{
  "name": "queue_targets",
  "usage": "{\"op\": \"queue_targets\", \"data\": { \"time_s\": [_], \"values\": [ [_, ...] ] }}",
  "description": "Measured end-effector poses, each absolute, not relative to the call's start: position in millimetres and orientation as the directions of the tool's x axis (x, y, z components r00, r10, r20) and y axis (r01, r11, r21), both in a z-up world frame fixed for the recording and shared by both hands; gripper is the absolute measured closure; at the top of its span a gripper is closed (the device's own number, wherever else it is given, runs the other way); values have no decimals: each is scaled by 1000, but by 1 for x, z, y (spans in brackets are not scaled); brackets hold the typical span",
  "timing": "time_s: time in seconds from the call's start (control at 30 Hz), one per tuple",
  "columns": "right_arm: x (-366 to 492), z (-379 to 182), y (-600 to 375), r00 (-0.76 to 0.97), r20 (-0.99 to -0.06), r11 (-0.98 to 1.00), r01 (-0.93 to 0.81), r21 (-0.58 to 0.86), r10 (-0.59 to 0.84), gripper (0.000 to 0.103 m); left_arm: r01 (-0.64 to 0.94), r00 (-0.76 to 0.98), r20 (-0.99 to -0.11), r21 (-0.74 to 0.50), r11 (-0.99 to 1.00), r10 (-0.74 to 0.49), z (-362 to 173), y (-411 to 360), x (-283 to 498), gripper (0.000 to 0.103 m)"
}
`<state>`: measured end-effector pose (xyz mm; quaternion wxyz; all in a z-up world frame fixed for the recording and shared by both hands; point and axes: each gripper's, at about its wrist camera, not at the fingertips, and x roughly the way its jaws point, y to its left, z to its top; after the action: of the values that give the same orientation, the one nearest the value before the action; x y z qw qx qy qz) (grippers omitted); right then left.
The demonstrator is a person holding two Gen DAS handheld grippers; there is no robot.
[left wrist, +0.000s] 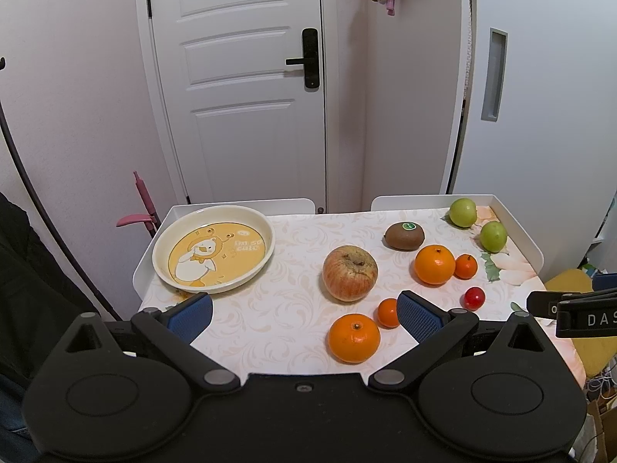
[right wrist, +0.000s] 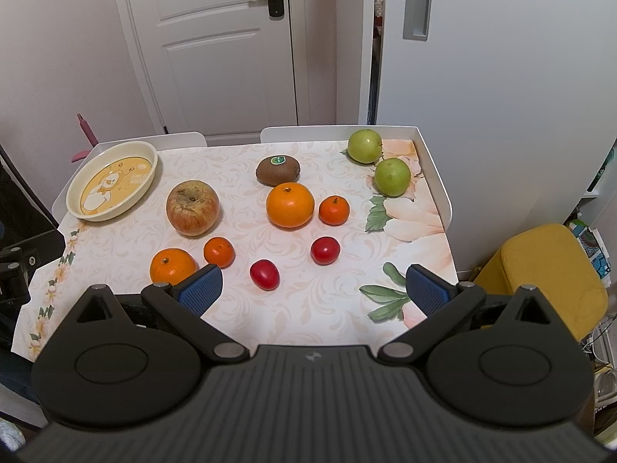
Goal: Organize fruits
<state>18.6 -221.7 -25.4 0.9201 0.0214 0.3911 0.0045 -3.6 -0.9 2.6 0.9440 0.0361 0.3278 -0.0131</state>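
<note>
Nothing picked up so far: the plate (right wrist: 150, 162) sits bare at the table's (right wrist: 246, 308) far left corner, fruit scattered toward the right edge. Left gripper (left wrist: 304, 314) and right gripper (right wrist: 314, 285) both hover spread wide, holding nothing. The tomato (right wrist: 264, 274) looks the likely first grab, needing a gentle pinch. Plate reads "I'm so cute"; the kiwi's (right wrist: 277, 171) sticker is illegible.

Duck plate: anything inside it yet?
No fruit lies inside the plate; its yellow duck print shows bare in both views. The near inner wall is hidden by its rim. The apple sits beside it.
</note>
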Motion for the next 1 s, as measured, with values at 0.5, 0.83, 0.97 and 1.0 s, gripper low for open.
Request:
{"op": "queue_targets", "data": {
  "time_s": [0.5,0.83,0.97,1.0],
  "values": [
    [19,-26,-221,693,-721,999,9,44,26,0,50,785,-619,60,997,-2,3,-1,-4,0],
    [19,-25,-221,693,-721,999,9,45,26,0,50,785,-620,59,997,-2,4,-1,-4,0],
    [19,-25,-221,693,-721,999,10,46,26,0,50,785,-619,60,997,-2,4,-1,-4,0],
    [19,-26,-221,693,-721,999,11,46,25,0,50,785,-619,60,997,-2,4,-1,-4,0]
  ]
}}
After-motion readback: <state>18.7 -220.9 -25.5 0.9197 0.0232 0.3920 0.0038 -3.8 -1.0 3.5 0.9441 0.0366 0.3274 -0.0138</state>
